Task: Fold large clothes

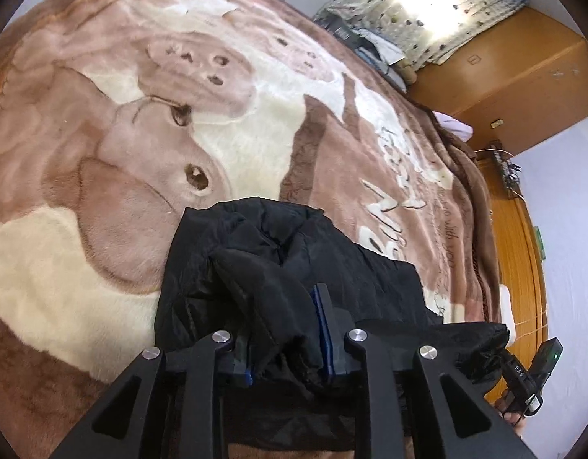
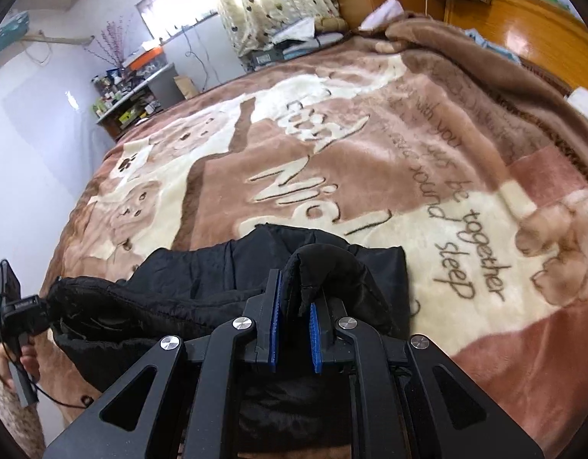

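- Only the right view shows a cluttered shelf [image 2: 129, 103].
- Both grippers, left [image 1: 286, 329] and right [image 2: 295, 306], pinch the black garment [image 1: 332, 279] over a brown blanket [image 1: 140, 114].

The left gripper [image 1: 282, 329] angles downward, its jaws narrowly apart with a thick fold of black garment [image 1: 255, 267] between them. The right gripper [image 2: 294, 306] angles down likewise, jaws nearly closed, pinching the garment's edge.

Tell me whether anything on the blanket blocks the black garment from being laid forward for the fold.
Nothing visible does. Both tongs, left and right, already grip bunched edges of the black garment, and the blanket ahead of it shows only its printed pattern, with clutter confined to the far edge.
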Available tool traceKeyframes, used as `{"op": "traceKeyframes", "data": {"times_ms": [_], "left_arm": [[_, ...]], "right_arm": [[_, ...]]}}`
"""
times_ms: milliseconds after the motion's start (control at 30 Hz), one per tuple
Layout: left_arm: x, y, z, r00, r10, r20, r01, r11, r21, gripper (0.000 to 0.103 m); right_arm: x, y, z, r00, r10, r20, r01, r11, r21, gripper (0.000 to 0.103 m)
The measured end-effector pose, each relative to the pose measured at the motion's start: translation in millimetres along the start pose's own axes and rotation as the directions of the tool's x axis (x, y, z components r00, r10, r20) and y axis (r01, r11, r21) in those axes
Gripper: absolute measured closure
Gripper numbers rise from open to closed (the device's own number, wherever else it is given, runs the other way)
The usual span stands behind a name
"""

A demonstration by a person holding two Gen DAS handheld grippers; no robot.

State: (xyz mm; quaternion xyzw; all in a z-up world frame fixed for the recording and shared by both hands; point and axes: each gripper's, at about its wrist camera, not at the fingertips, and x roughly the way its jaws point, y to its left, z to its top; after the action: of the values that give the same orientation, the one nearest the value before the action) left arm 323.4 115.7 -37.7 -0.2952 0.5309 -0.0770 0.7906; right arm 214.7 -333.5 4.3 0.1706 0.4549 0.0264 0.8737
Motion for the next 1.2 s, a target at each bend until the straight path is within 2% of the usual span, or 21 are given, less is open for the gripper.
{"op": "traceKeyframes", "data": {"times_ms": [233, 300, 467, 500, 567, 600, 667, 733, 833, 933, 1033, 1133, 1200], "left_arm": [[33, 17, 11, 0.999, -0.033, -0.010, 0.031, 0.992, -0.122, 0.064], [34, 18, 13, 0.998, -0.060, -0.005, 0.058, 0.991, -0.123, 0.053], [21, 24, 18, 0.992, -0.128, 0.018, 0.129, 0.979, -0.160, 0.039], [16, 25, 18, 0.991, -0.131, 0.031, 0.134, 0.977, -0.164, 0.031], [2, 26, 19, 0.992, -0.100, 0.075, 0.111, 0.982, -0.153, 0.022], [-6, 26, 18, 0.990, -0.105, 0.100, 0.118, 0.983, -0.140, 0.022], [-17, 27, 18, 0.984, -0.132, 0.119, 0.145, 0.983, -0.111, 0.022], [-28, 27, 14, 0.985, -0.101, 0.143, 0.111, 0.992, -0.063, 0.019], [-31, 23, 6, 0.990, -0.026, 0.141, 0.018, 0.998, 0.061, 0.017], [-8, 23, -6, 0.998, 0.031, 0.056, -0.041, 0.981, 0.191, 0.016], [21, 26, -14, 0.992, 0.129, 0.004, -0.126, 0.961, 0.247, 0.016], [35, 27, -18, 0.991, 0.132, -0.005, -0.126, 0.955, 0.269, 0.016], [43, 27, -15, 0.993, 0.116, -0.010, -0.109, 0.956, 0.271, 0.016]], "right_arm": [[48, -11, 17, 0.995, -0.034, -0.089, 0.044, 0.993, 0.112, 0.085], [54, -14, 20, 0.994, -0.029, -0.104, 0.043, 0.990, 0.136, 0.084], [51, -17, 27, 0.995, -0.001, -0.103, 0.018, 0.987, 0.158, 0.078], [47, -16, 29, 0.995, 0.005, -0.095, 0.009, 0.989, 0.147, 0.075], [40, -15, 31, 0.997, 0.017, -0.075, -0.007, 0.991, 0.136, 0.067], [34, -15, 32, 0.999, 0.012, -0.049, -0.006, 0.991, 0.132, 0.057], [22, -15, 33, 1.000, -0.014, 0.006, 0.013, 0.995, 0.101, 0.044], [8, -15, 34, 0.999, -0.008, 0.047, 0.005, 0.998, 0.064, 0.044], [-3, -20, 24, 0.998, 0.009, 0.060, -0.009, 1.000, 0.007, 0.044], [0, -27, -3, 0.998, -0.031, 0.060, 0.039, 0.991, -0.127, 0.043], [24, -35, -23, 0.996, -0.092, 0.005, 0.091, 0.974, -0.208, 0.042], [41, -49, -29, 0.997, -0.066, -0.030, 0.060, 0.983, -0.176, 0.040], [48, -56, -25, 1.000, 0.003, -0.007, -0.004, 0.992, -0.129, 0.035]]}}
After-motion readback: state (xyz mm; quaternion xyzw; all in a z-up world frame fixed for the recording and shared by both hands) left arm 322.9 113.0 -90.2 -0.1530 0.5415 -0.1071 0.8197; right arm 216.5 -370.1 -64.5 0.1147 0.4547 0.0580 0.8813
